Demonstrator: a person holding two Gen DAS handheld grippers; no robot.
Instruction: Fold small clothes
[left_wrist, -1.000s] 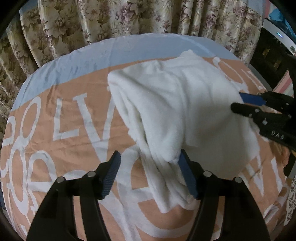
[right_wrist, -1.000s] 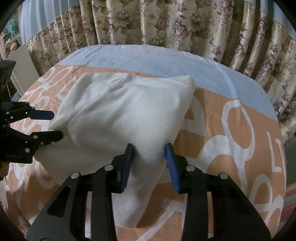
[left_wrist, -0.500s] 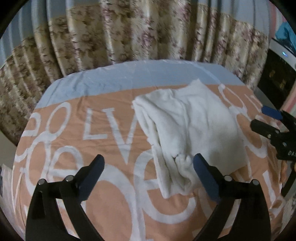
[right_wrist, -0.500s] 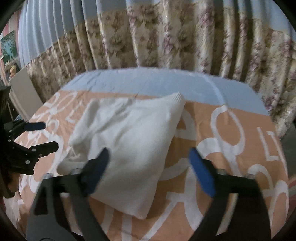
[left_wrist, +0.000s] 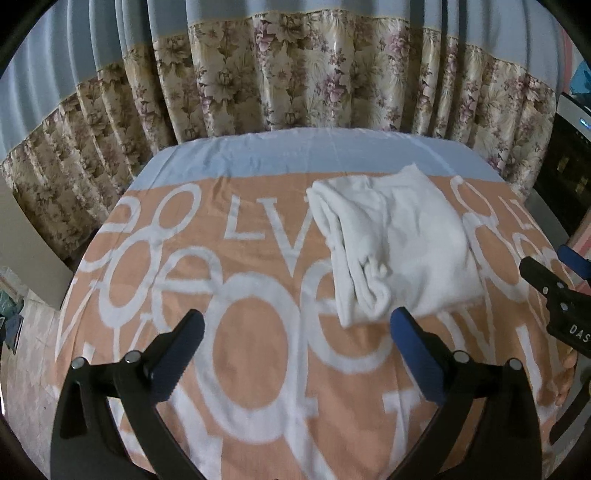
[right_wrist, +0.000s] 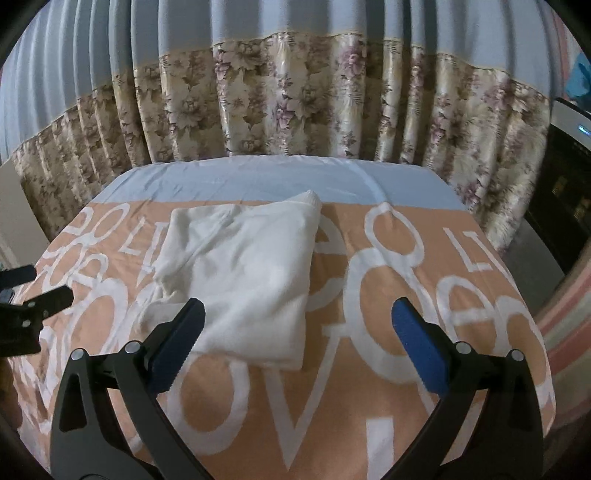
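Observation:
A folded white garment (left_wrist: 399, 240) lies flat on an orange blanket (left_wrist: 155, 280) with big white letters. My left gripper (left_wrist: 297, 321) hovers in front of its near left corner, jaws still opening, nothing between them. In the right wrist view the same white garment (right_wrist: 251, 266) lies ahead and slightly left of my right gripper (right_wrist: 299, 310), which stands wide open and empty above the garment's near edge. Each gripper shows at the edge of the other's view: the right gripper (left_wrist: 546, 273) and the left gripper (right_wrist: 37, 291), both clear of the cloth.
The blanket (right_wrist: 369, 369) covers a bed with a pale blue sheet (left_wrist: 295, 155) at the far end. Flowered curtains (left_wrist: 295, 74) hang close behind it. A dark cabinet (left_wrist: 569, 166) stands at the right, and floor (right_wrist: 561, 306) shows past the bed's right edge.
Both grippers let go of the white garment, opened wide, and drew back and up. The garment now lies folded on the blanket and looks smaller in both views.

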